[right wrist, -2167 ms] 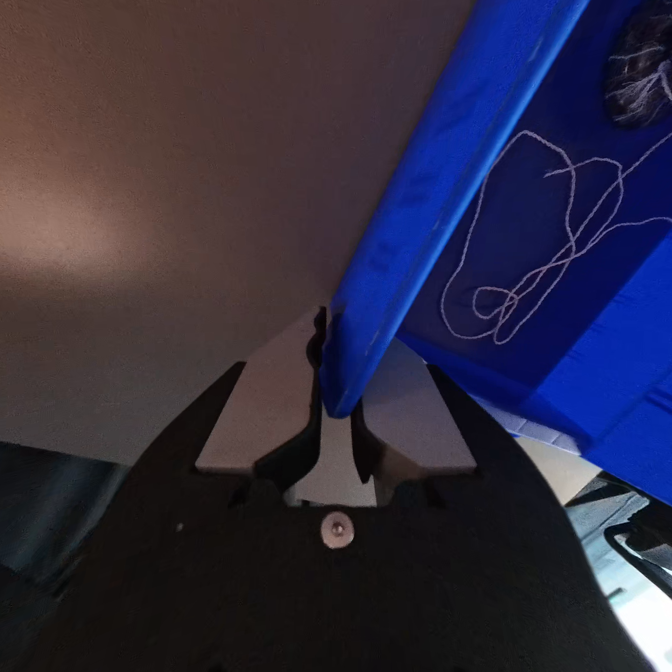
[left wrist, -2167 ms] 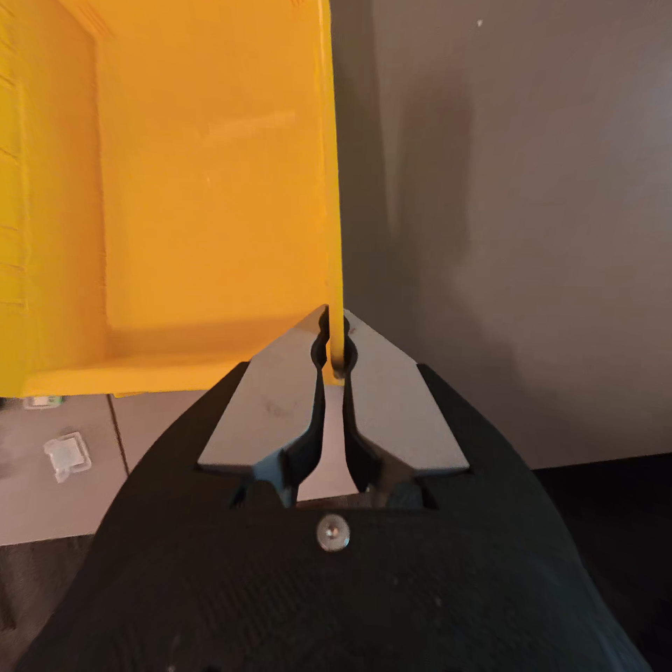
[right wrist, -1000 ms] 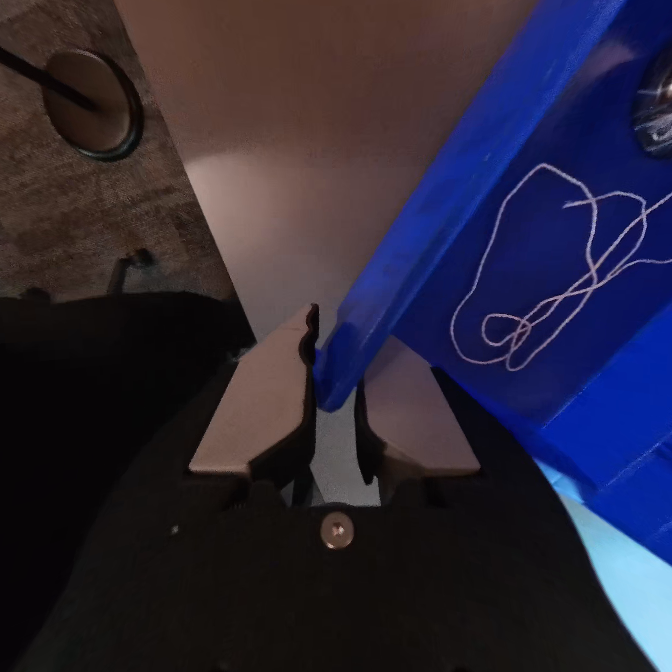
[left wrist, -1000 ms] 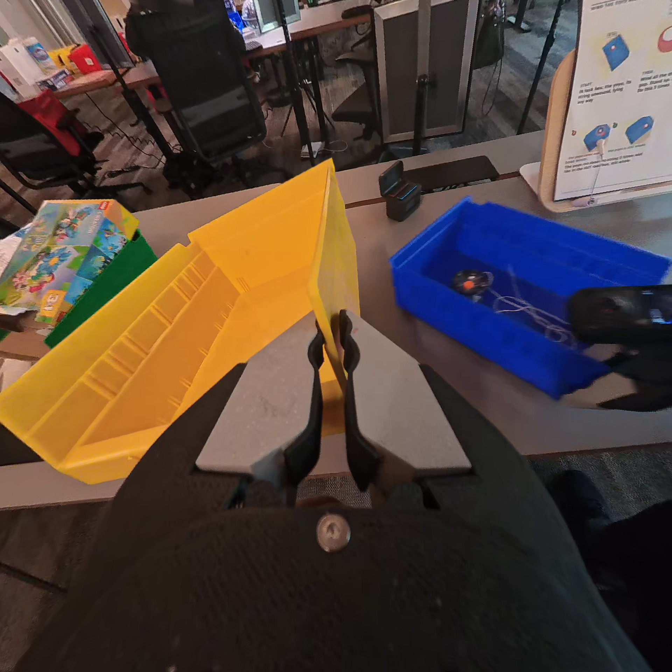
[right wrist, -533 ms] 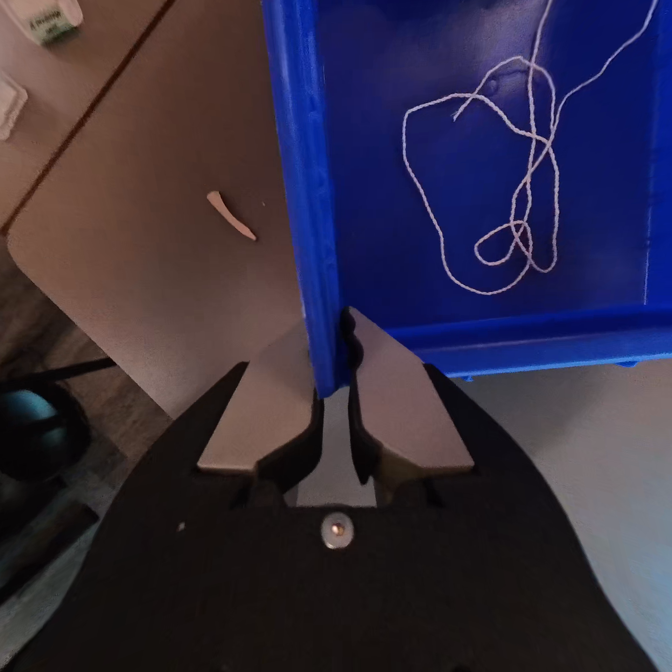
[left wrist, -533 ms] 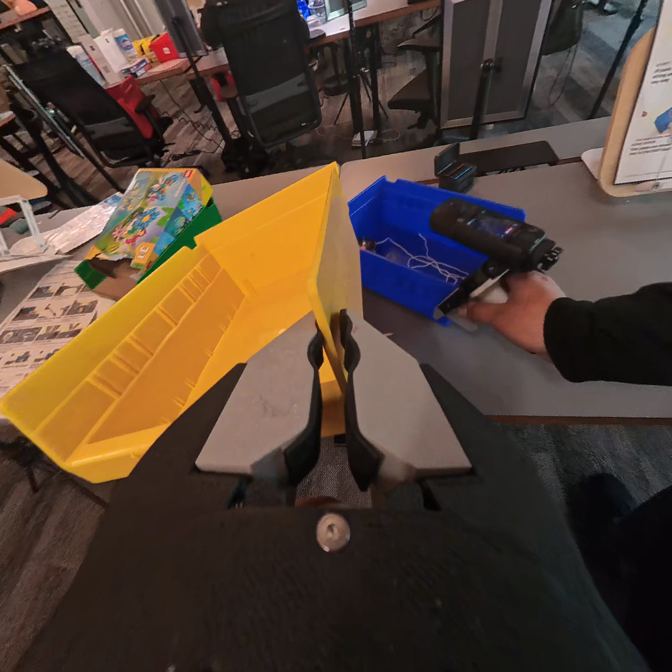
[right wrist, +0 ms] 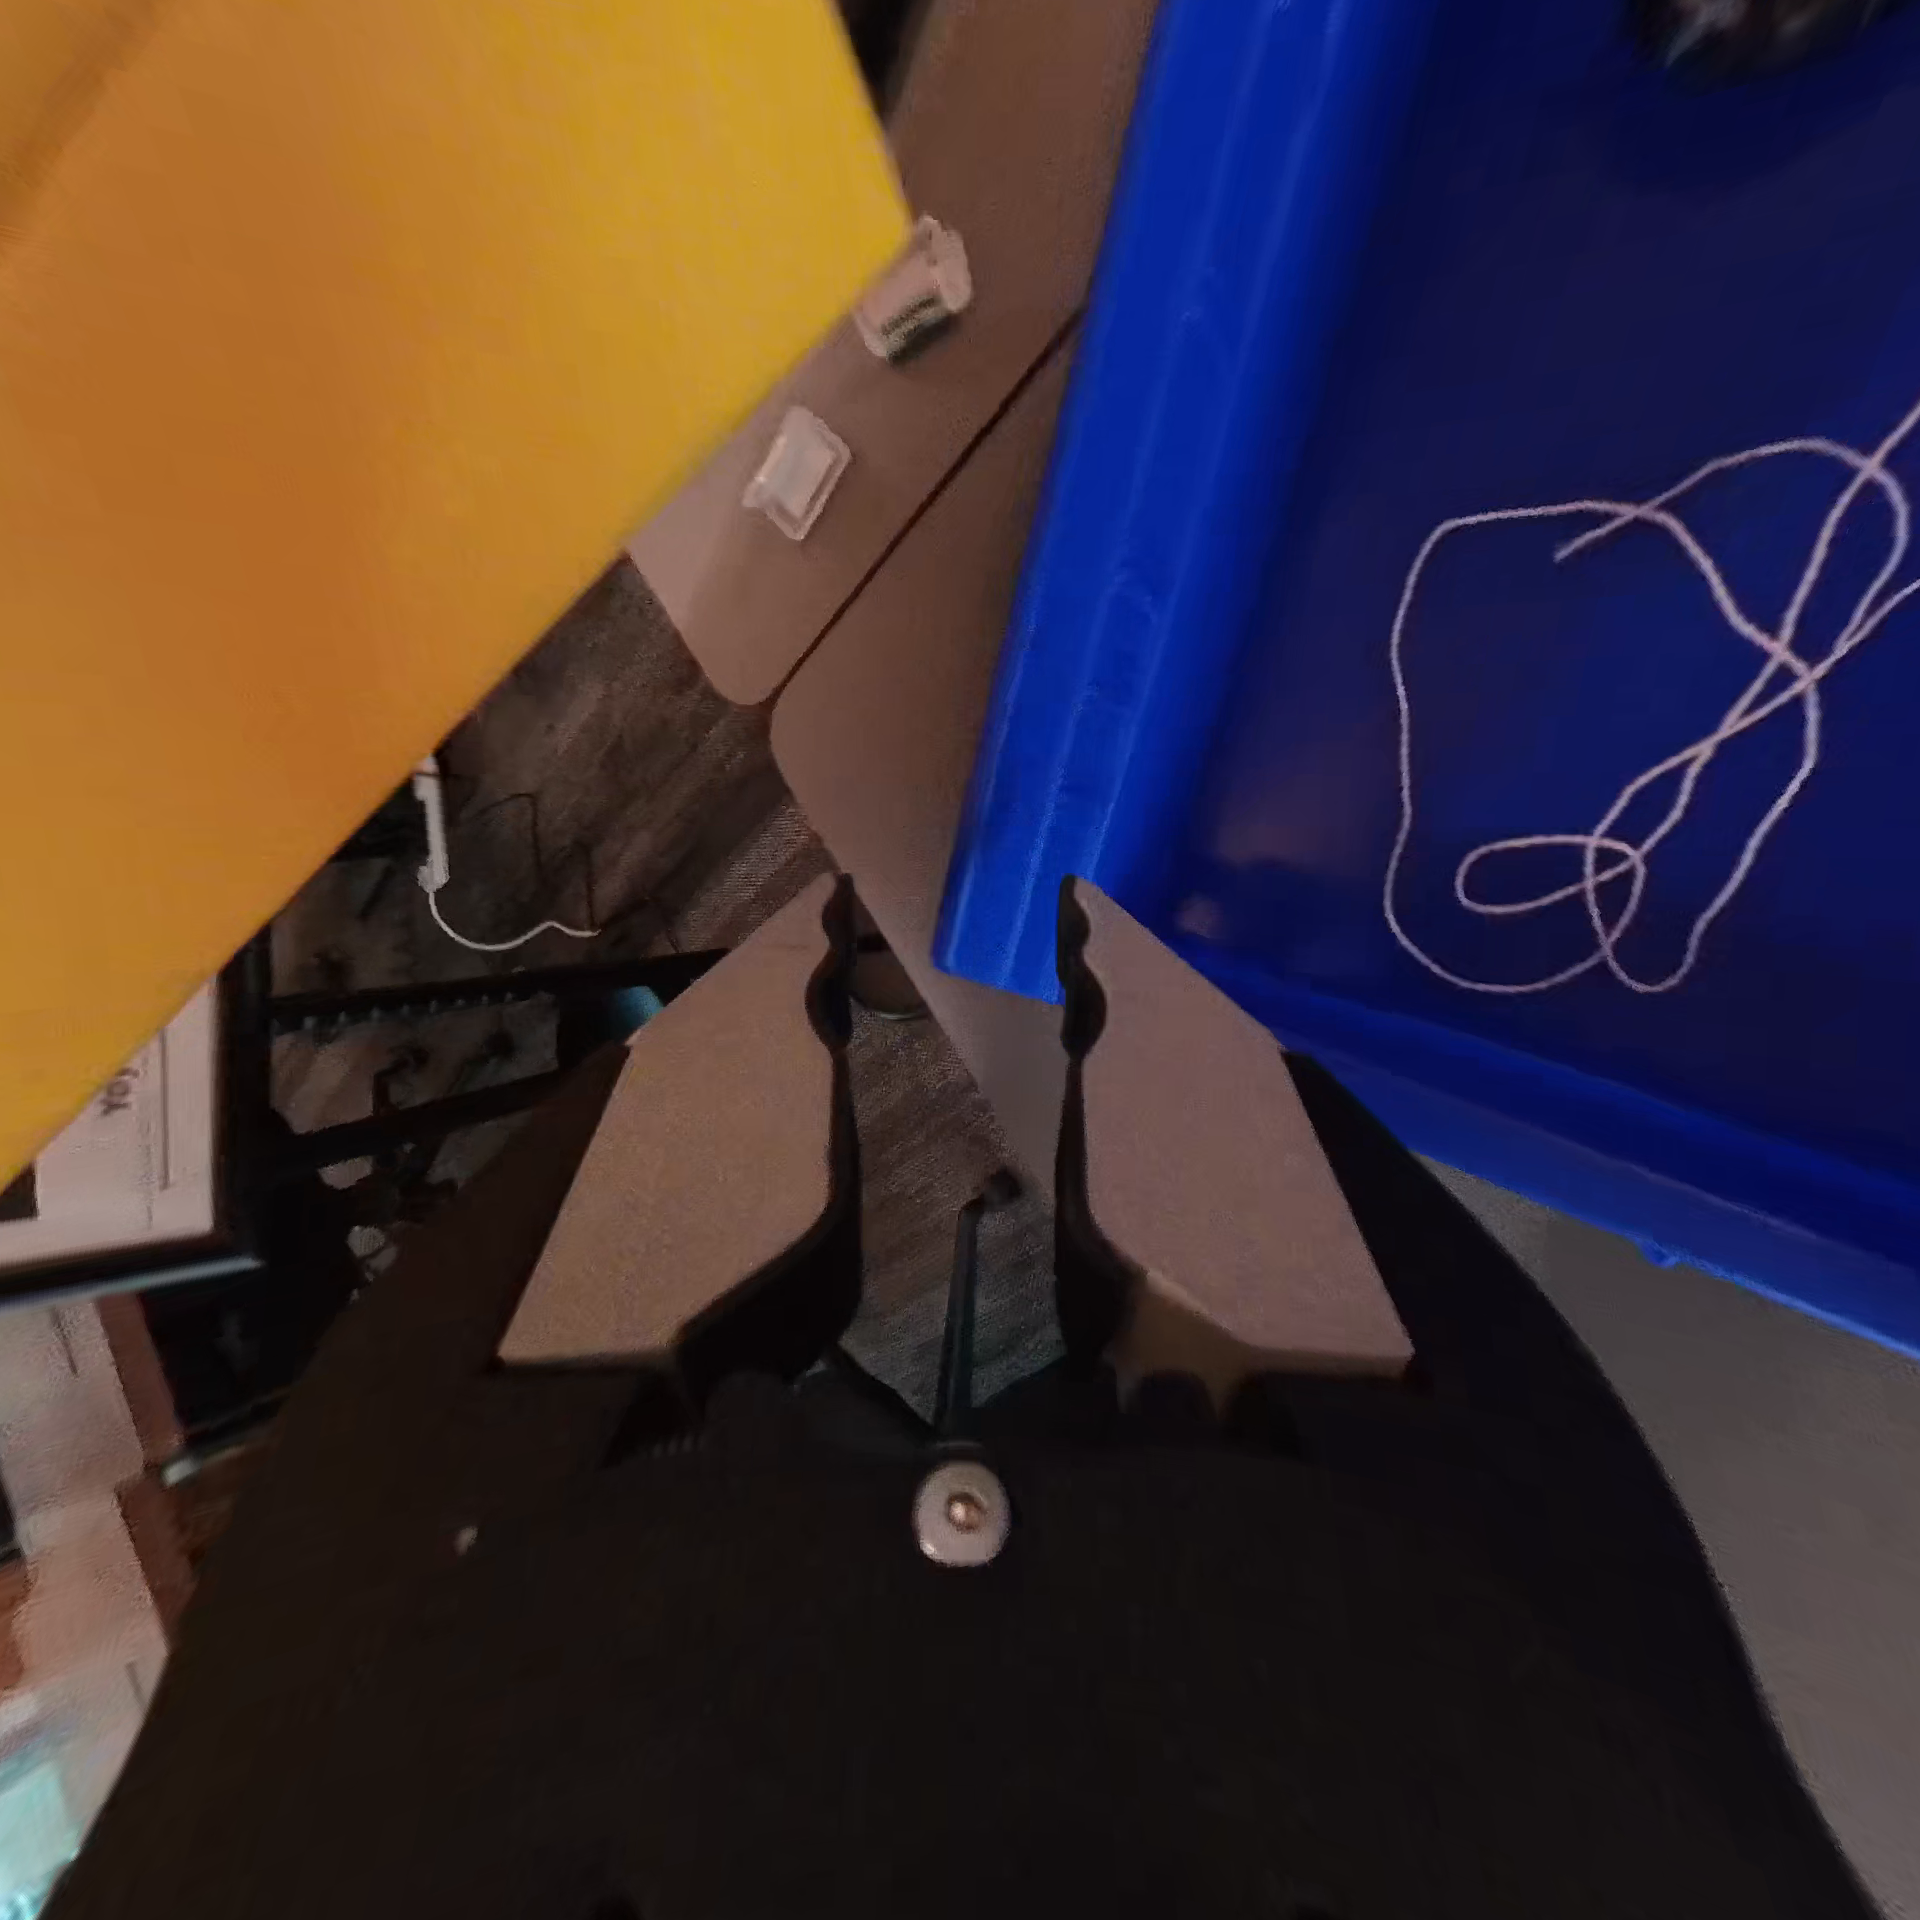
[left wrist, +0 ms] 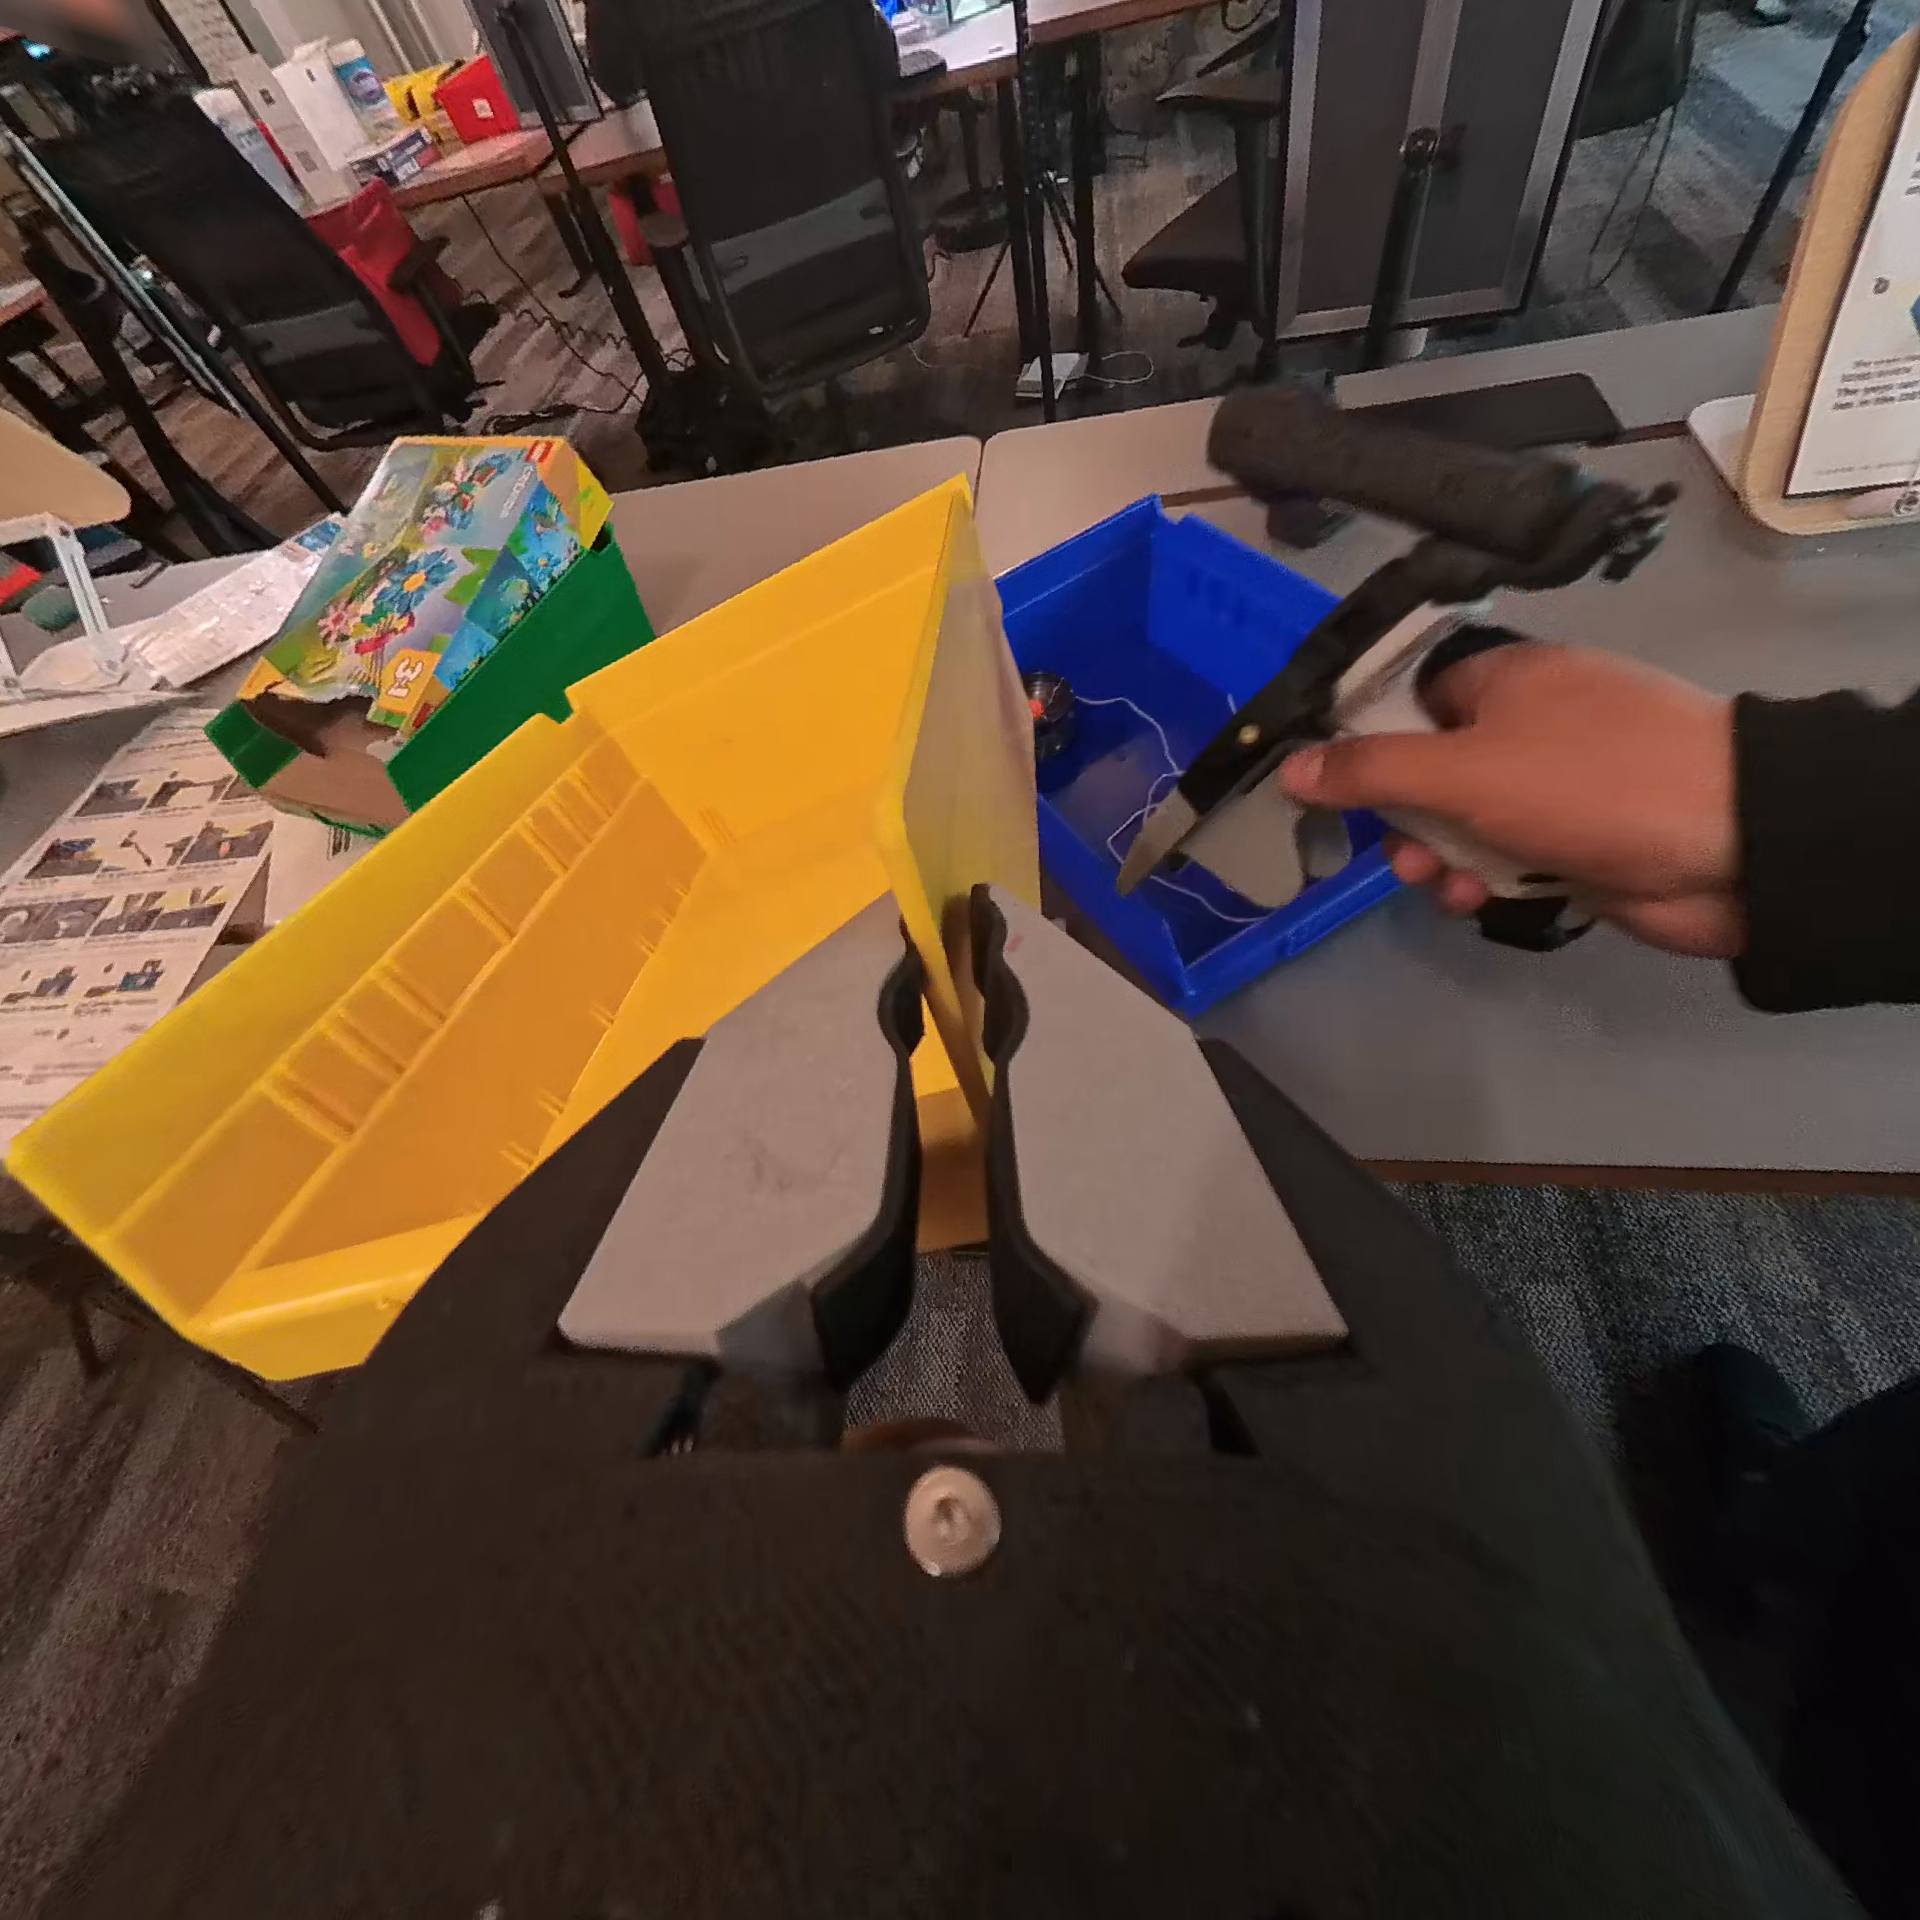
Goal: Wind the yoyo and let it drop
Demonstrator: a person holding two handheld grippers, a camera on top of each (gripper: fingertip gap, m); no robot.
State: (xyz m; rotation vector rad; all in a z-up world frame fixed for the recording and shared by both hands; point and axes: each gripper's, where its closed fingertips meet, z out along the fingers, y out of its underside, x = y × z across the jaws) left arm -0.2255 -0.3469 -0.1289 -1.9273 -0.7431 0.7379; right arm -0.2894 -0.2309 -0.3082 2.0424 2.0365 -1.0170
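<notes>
Yoyo (left wrist: 1042,698) lies in the blue bin (left wrist: 1294,961), centre-right of the left wrist view, white string (right wrist: 1621,748) loose on the bin floor. Right gripper (right wrist: 951,914) fingers spread, gripping nothing, just off the bin's near corner. Left gripper (left wrist: 948,940) fingers clenched on the yellow bin (left wrist: 436,997) wall, bin tilted up off the desk (left wrist: 1558,1060). Green bin (left wrist: 540,665) with toy box, upper left.
</notes>
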